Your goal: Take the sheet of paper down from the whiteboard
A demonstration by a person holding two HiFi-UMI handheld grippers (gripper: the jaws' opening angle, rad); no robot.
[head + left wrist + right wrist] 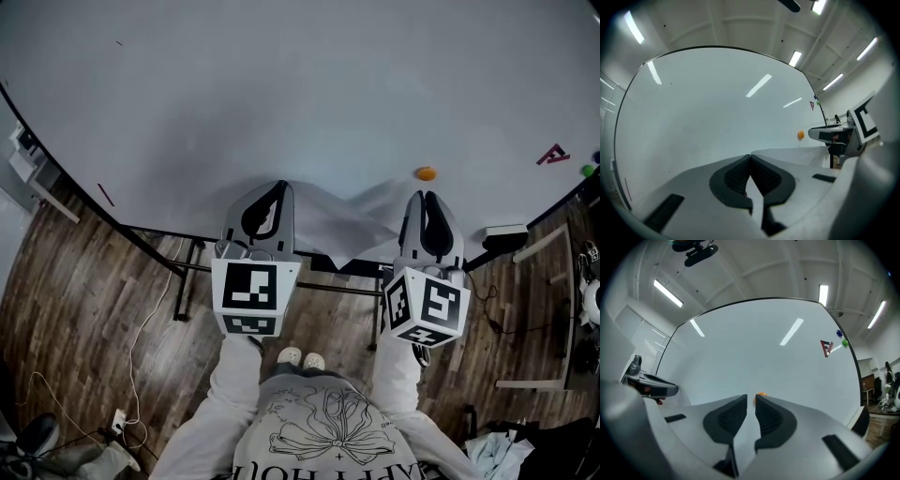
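The whiteboard point(300, 94) is seen to fill the upper half of the head view, with a dark wood floor point(84, 300) below it. The sheet of paper point(342, 225) is found at the board's lower edge, centre of frame, sagging away from the surface between the two tools. The left tool point(278, 190) is set at the sheet's left edge. In the left gripper view its jaws are pressed together at the tips point(750, 159), and the sheet point(797, 154) is seen running off to the right from that point, so the paper is judged to be pinched there. The right tool point(424, 195) is placed at the sheet's right edge. In the right gripper view its jaws point(750, 401) are held slightly apart, with a narrow gap; whether paper lies in that gap cannot be made out. An orange magnet point(426, 173) is noted on the board just above the right tool's tips, clear of the sheet. A red letter magnet point(553, 155) and a green magnet point(587, 171) are recorded far right on the board.
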